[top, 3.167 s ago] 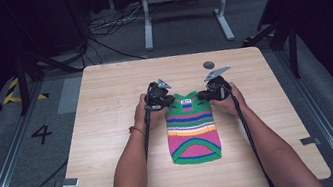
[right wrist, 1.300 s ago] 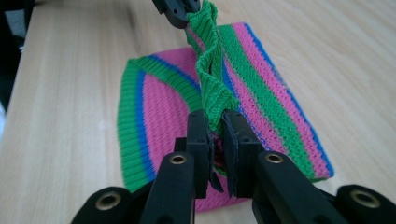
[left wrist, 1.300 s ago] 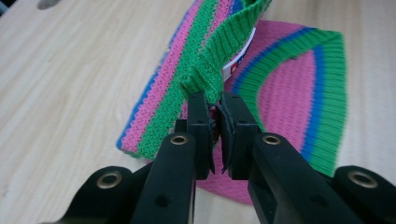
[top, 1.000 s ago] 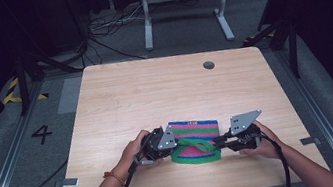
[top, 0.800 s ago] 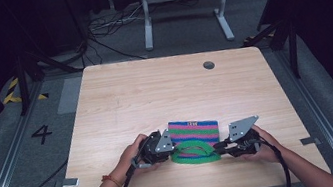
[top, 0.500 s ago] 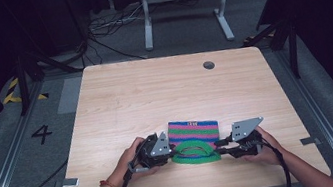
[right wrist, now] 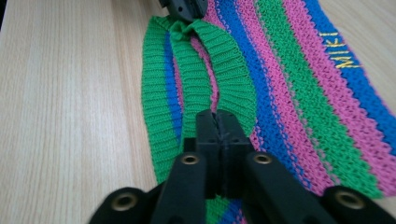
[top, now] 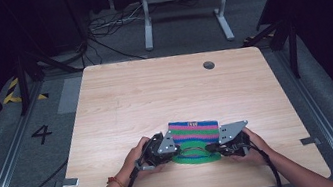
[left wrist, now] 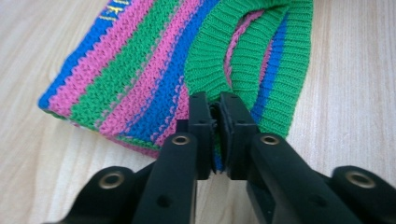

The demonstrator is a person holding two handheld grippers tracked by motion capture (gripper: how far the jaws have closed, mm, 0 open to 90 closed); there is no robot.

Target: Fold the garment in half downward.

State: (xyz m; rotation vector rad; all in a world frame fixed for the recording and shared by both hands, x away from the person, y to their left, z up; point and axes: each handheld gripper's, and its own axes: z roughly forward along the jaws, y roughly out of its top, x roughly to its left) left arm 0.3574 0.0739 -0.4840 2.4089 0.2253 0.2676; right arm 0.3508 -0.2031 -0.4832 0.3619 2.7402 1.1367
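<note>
striped knit garment (top: 193, 133) folded, near-centre of worktop (top: 121, 105) | left gripper (left wrist: 215, 108) pinched on green ribbed edge | right gripper (right wrist: 218, 122) clamped likewise | likely holds fold aligned

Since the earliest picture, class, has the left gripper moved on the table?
Yes. The left gripper has come toward the person, away from the round hole at the table's far edge, and now pinches the striped sweater near the front edge.

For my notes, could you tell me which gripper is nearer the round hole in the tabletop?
Right. The right gripper sits almost straight below the hole; the left gripper is farther off to its side.
</note>
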